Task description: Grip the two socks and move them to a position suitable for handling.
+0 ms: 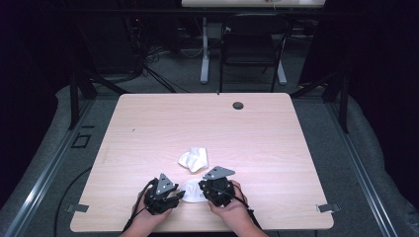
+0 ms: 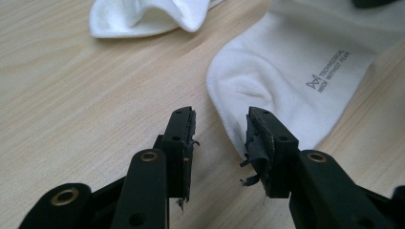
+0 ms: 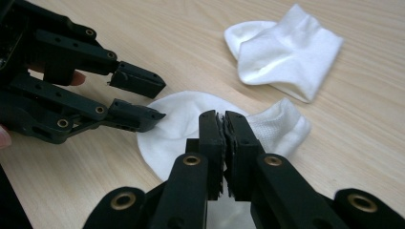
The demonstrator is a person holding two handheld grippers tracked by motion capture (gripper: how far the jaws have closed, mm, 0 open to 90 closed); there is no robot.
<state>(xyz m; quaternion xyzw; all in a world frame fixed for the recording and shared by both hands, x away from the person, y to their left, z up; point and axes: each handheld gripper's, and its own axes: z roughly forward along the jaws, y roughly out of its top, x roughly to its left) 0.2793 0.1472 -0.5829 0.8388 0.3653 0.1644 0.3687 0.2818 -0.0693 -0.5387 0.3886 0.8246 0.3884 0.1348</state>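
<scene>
The right gripper (image 3: 223, 119) is clenched on the near sock (image 3: 181, 119); the left gripper (image 2: 219, 129) stands released at its toe. Next, I judge, the left must close on that edge; the second sock (image 1: 193, 159) waits nearby.

white socks (image 1: 193, 159) (one with grey lettering), pale woodgrain table (image 1: 148, 123), black grippers (image 1: 170, 195)

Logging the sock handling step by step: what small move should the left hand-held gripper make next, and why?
Probably close the left hand-held gripper on the near sock: its jaws stand open with the sock's rounded edge at them, while the right hand-held gripper is shut on the sock.
</scene>
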